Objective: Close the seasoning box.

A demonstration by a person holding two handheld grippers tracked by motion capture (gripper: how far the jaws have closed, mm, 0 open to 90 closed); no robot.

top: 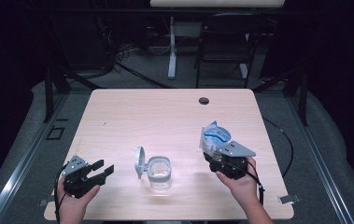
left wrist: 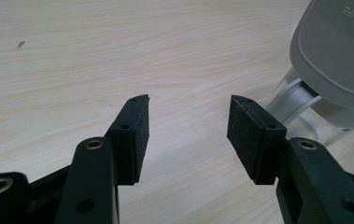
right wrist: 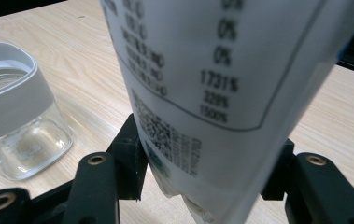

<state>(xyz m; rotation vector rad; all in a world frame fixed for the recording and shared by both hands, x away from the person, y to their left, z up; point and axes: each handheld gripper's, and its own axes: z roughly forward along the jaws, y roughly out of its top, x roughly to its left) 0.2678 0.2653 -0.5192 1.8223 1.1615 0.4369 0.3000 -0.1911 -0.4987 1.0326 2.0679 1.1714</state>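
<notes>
Your right claw (top: 217, 156) grips the white pouch (top: 214, 137); your left claw (top: 101, 169) gapes empty beside the open-lidded jar (top: 159, 173).

On the grey lid (left wrist: 336, 46) of the jar beside my left claw (left wrist: 188, 135), raised letters seen upside down end in "TY LIFE"; the start is cut off. The white pouch (right wrist: 221, 93) in my right claw (right wrist: 207, 172) carries a printed table with a column of figures: "0%", "0%", "1731%", "328%", "1500%". Below it sits a QR code, and the smaller print is too blurred to read.
</notes>
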